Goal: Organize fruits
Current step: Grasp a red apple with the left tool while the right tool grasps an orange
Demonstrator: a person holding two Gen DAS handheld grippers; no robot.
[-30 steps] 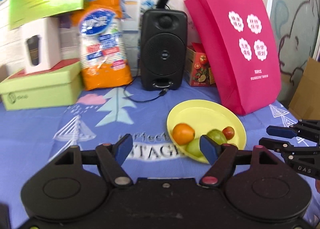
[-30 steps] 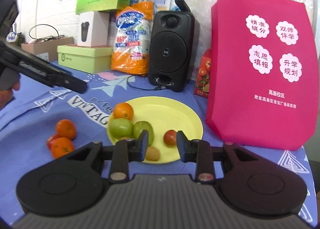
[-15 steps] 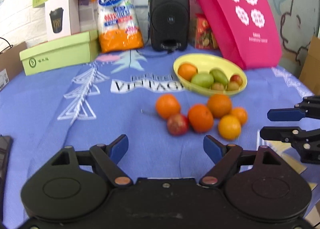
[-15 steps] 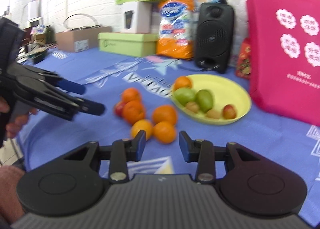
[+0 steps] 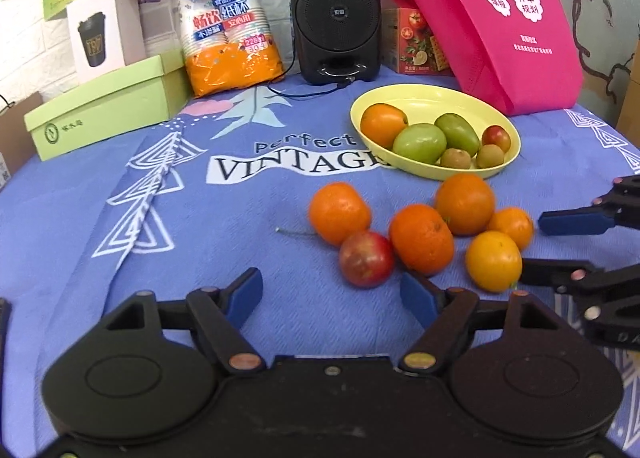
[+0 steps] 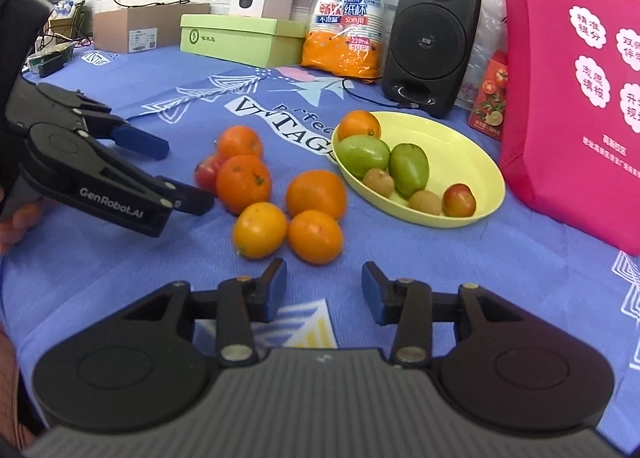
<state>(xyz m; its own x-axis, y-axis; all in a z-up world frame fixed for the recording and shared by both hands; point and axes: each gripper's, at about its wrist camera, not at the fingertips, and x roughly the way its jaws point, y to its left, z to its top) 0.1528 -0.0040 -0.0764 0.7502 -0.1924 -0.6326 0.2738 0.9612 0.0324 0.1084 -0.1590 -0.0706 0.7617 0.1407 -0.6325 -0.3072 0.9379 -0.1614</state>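
Note:
A yellow plate (image 5: 505,125) (image 6: 476,162) holds an orange (image 5: 383,124), two green fruits, two small brown fruits and a small red fruit (image 6: 459,200). Several oranges (image 5: 421,238) (image 6: 316,194) and a red apple (image 5: 366,258) (image 6: 206,174) lie loose on the blue cloth in front of the plate. My left gripper (image 5: 332,294) is open and empty, just short of the apple. My right gripper (image 6: 323,290) is open and empty, just short of the nearest oranges. Each gripper shows in the other's view.
At the back stand a black speaker (image 5: 335,10), an orange bag of paper cups (image 5: 226,18), a green box (image 5: 104,106), a white cup box (image 5: 102,34) and a pink tote bag (image 5: 492,18) right of the plate. A small red carton (image 5: 416,42) sits behind the plate.
Both grippers pulled back from the plate and dropped lower, so the loose oranges and apple came into view; since half a second ago both have moved closer to the loose fruit.

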